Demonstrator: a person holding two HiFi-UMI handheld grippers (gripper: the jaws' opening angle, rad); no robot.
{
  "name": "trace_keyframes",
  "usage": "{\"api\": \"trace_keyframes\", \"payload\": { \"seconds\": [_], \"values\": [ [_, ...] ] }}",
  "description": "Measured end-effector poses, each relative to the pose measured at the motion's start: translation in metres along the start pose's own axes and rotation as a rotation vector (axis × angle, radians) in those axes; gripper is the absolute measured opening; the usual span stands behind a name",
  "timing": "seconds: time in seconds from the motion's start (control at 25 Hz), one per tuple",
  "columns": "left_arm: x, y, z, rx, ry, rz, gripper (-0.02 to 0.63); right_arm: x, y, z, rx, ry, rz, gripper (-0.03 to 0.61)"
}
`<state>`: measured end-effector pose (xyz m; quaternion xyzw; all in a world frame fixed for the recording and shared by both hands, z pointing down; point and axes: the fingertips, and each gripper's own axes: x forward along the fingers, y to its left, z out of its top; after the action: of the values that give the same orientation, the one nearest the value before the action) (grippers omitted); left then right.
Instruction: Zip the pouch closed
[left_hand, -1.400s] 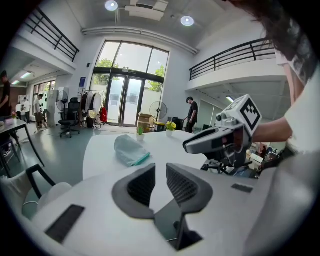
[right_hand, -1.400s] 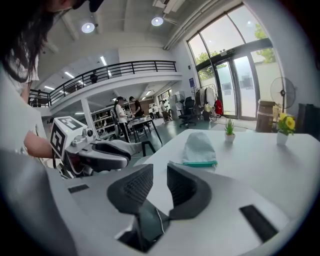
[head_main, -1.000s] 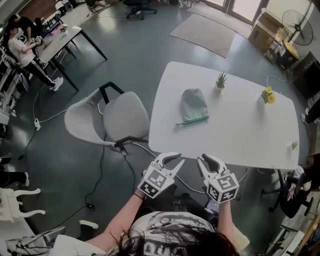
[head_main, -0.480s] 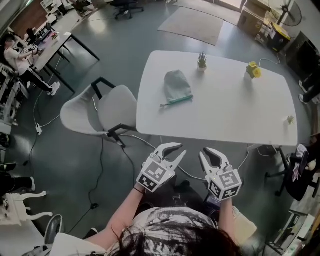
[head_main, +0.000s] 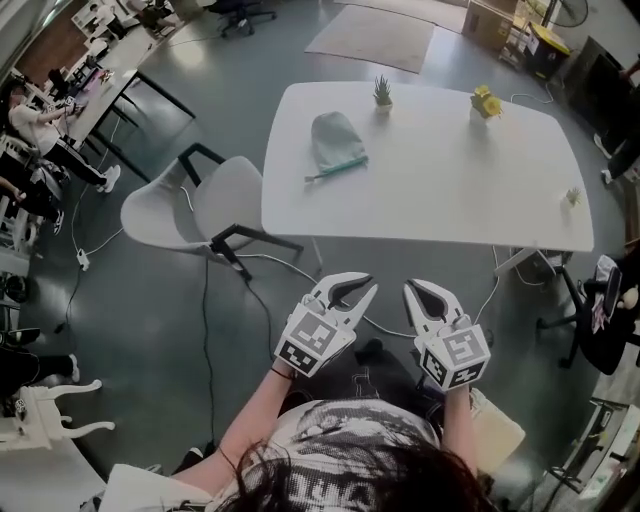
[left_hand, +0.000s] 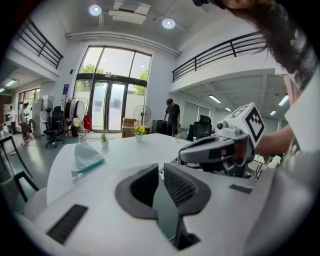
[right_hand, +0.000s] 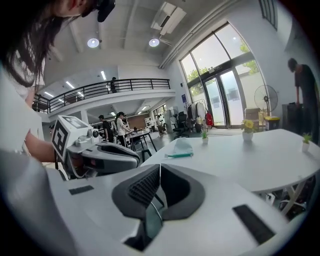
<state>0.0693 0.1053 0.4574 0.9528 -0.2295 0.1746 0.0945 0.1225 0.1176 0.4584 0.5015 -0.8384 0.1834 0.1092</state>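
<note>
A grey-green pouch (head_main: 336, 140) with a teal zipper edge lies on the far left part of the white table (head_main: 430, 180), untouched. It also shows as the pouch (left_hand: 86, 156) in the left gripper view and the pouch (right_hand: 180, 146) in the right gripper view. Both grippers hang side by side over the floor, short of the table's near edge and far from the pouch. My left gripper (head_main: 358, 287) (left_hand: 161, 167) is closing, a slim gap still between its tips and nothing in it. My right gripper (head_main: 418, 290) (right_hand: 160, 167) is shut and empty.
A small potted plant (head_main: 382, 92) and a yellow item (head_main: 485, 100) stand at the table's far edge, a tiny plant (head_main: 572, 196) at its right end. A grey chair (head_main: 200, 205) stands left of the table. Cables trail on the floor. People sit at desks far left.
Both grippers have come forward toward the table together, and the table sits higher and further left in the head view. The left jaws have narrowed. The pouch has not moved.
</note>
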Motion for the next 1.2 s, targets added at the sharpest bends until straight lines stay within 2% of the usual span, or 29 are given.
{"api": "trace_keyframes", "payload": {
  "seconds": [0.24, 0.52, 1.2],
  "values": [
    [-0.005, -0.023, -0.001, -0.008, -0.005, -0.033, 0.025, -0.018, 0.008, -0.001, -0.01, -0.03, 0.007, -0.008],
    [-0.009, -0.039, -0.006, 0.024, 0.024, -0.072, 0.015, -0.022, 0.011, 0.002, -0.007, -0.056, 0.008, -0.009],
    [-0.011, -0.05, -0.009, 0.044, 0.035, -0.099, 0.015, -0.018, 0.019, -0.005, -0.037, -0.013, 0.036, -0.011]
  ]
}}
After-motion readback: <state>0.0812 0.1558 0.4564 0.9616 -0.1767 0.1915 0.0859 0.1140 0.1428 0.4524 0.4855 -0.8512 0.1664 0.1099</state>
